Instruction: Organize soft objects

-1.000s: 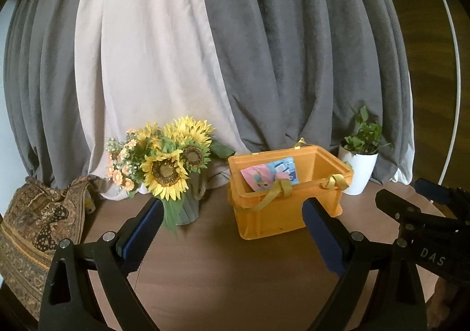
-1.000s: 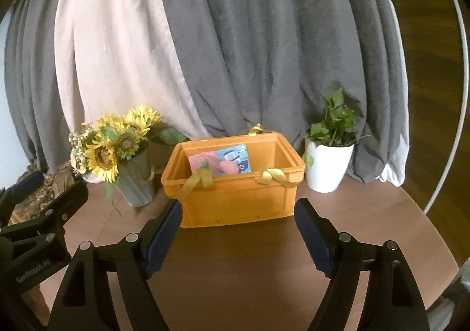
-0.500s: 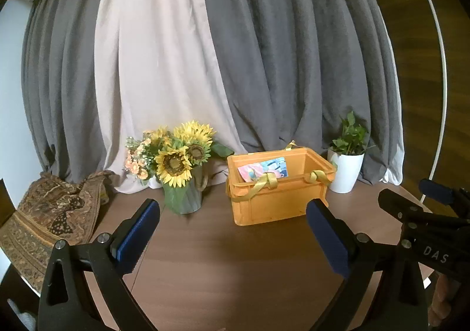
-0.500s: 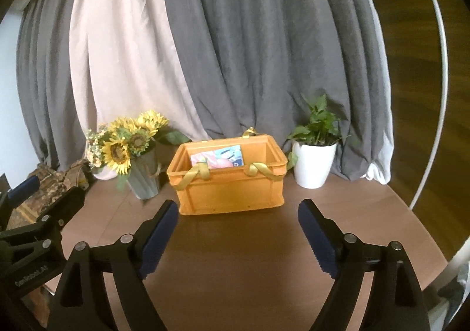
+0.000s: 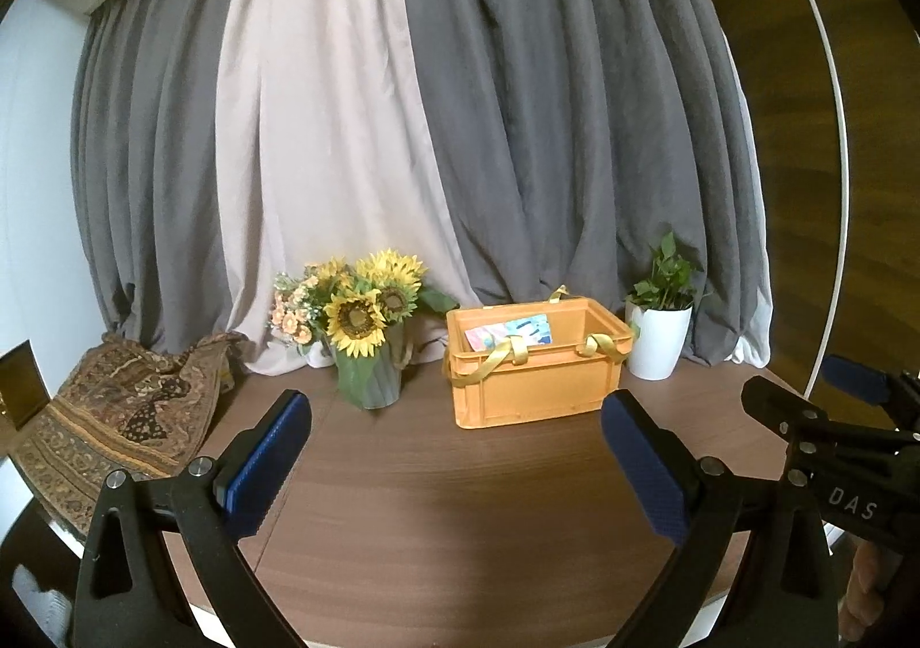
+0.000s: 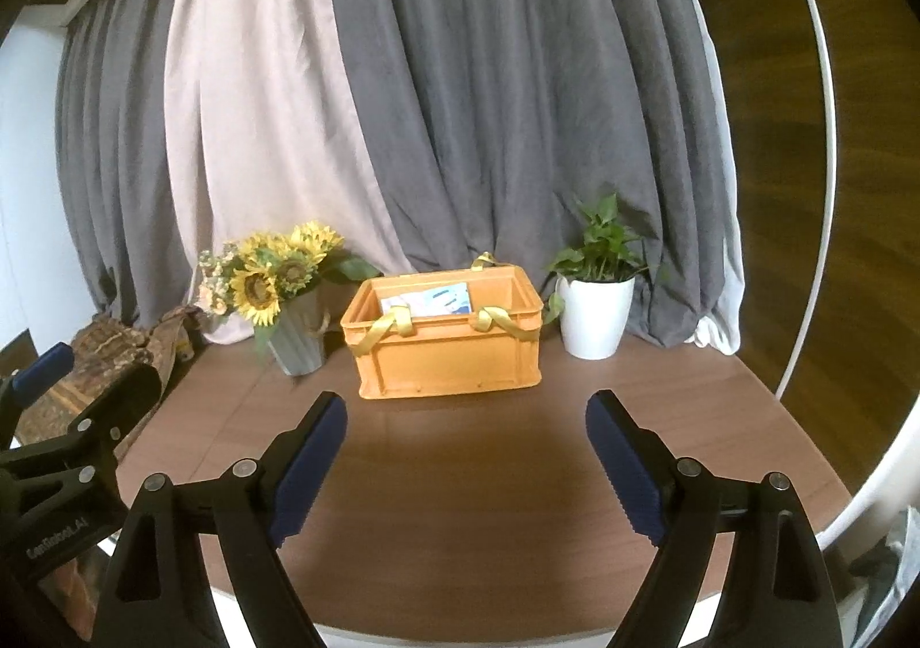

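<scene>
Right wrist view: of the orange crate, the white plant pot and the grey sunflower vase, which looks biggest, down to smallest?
1. Orange crate, clearly the largest.
2. White plant pot.
3. Grey sunflower vase.

The pot and the vase look close in size, and leaves hide part of the vase, so their order is unsure.

"DAS" on the right gripper (image 5: 851, 406); "GenRobot.AI" on the left gripper (image 6: 34, 378).

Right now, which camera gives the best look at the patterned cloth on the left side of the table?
The left wrist view: the patterned cloth lies there almost whole, its pattern clear. In the right wrist view only a bunched strip shows, with the left gripper covering its near part.
</scene>
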The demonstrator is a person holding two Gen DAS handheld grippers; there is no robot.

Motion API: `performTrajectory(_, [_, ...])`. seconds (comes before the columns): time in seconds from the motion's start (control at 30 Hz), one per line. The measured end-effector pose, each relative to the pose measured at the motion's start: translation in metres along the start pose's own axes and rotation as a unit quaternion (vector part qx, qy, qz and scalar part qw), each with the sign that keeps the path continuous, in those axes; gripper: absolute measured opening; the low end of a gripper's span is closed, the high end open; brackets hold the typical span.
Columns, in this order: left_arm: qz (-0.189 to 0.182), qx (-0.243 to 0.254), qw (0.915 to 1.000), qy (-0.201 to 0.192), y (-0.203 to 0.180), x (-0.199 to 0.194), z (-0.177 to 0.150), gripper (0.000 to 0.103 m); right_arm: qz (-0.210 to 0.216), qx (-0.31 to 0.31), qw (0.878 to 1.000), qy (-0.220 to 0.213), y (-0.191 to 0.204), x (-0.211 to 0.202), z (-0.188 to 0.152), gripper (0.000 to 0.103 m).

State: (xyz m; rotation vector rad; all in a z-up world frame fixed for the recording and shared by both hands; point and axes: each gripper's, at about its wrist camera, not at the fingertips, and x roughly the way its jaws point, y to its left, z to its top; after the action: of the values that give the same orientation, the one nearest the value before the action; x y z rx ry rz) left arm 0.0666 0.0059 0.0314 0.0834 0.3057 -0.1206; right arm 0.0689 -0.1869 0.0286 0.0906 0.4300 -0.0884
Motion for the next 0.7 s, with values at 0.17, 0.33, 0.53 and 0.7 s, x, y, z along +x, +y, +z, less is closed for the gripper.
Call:
performTrajectory(0.17, [-0.001,0.000,1.0000,-0.004,-0.003,-0.014,-0.002,0.103,0.002,-0.003,1.000,-0.008,-0.002,-0.018,-0.004,0.086])
performTrajectory(0.33, [0.000,0.002,1.0000,-0.005,-0.006,-0.025,-0.004,0.103,0.005,-0.004,1.000,-0.011,-0.006,-0.027,-0.006,0.086])
performTrajectory(0.53, [0.004,0.004,1.0000,-0.007,-0.008,-0.032,-0.005,0.103,0.008,-0.005,1.000,-0.013,-0.007,-0.033,-0.008,0.086])
performTrajectory(0.7, [0.005,0.004,1.0000,-0.007,-0.009,-0.035,-0.006,0.103,0.008,-0.004,1.000,-0.013,-0.007,-0.035,-0.009,0.086])
